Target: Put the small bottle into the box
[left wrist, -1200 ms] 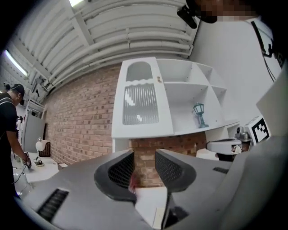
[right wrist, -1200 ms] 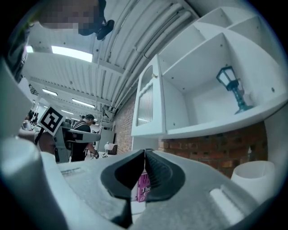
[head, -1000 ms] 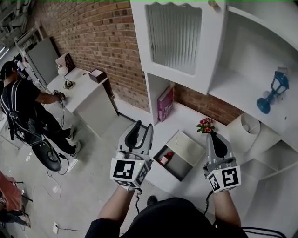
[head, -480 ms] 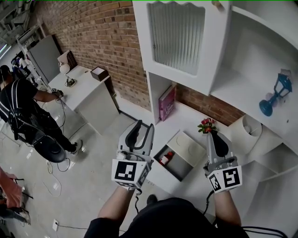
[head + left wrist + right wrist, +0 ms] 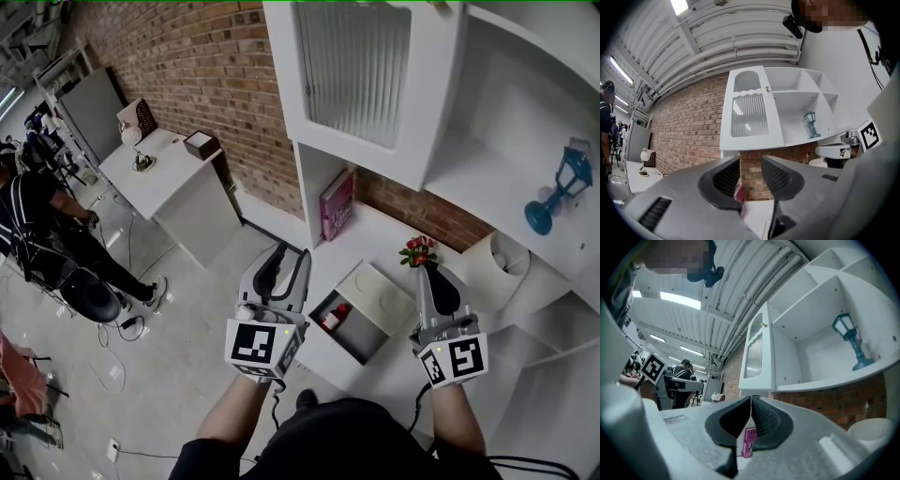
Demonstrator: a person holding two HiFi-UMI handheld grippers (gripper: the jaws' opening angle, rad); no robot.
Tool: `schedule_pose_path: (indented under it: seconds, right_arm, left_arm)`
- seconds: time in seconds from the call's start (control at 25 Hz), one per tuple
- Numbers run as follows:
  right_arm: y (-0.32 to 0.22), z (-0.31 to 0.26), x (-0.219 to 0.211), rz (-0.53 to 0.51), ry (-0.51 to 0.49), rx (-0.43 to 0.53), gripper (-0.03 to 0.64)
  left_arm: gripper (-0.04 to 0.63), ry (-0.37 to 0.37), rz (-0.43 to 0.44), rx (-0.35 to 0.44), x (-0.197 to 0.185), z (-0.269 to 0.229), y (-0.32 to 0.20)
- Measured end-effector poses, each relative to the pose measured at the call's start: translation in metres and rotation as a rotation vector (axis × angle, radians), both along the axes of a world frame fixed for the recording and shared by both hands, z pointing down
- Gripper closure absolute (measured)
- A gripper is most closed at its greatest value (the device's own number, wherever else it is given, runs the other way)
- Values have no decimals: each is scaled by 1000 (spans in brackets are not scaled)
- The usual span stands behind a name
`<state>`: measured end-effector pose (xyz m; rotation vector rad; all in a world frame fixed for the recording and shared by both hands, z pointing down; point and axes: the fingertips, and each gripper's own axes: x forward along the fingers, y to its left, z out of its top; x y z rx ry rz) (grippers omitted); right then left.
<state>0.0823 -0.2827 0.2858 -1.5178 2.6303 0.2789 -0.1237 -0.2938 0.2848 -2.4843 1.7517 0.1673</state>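
Note:
In the head view a small bottle (image 5: 332, 319) with a red top lies inside the dark open box (image 5: 358, 339) on the white counter. The box's white lid (image 5: 380, 294) stands folded back behind it. My left gripper (image 5: 285, 259) hovers just left of the box, open, with nothing between its fingers. In the left gripper view the left gripper (image 5: 750, 162) points at the brick wall and cabinet. My right gripper (image 5: 428, 272) is right of the box, shut and empty. In the right gripper view the right gripper (image 5: 751, 400) has its jaws touching.
A pink book (image 5: 335, 207) leans in the nook under the white cabinet (image 5: 361, 70). Red flowers (image 5: 415, 251) and a white round pot (image 5: 494, 260) stand behind the box. A blue lantern (image 5: 554, 184) sits on a shelf. A person (image 5: 37, 239) stands by a white desk (image 5: 164, 183) at far left.
The person in the background has stepped left, away from the white desk. Both grippers and the box stay where they were.

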Motion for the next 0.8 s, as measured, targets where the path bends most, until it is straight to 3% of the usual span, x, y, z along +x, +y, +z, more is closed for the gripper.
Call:
schedule_pose_path:
  seconds: [0.8]
  right_arm:
    - [-2,-3,3,-20,-2,15,618]
  left_arm:
    - [454,-15,-14,-16,3,9,-4]
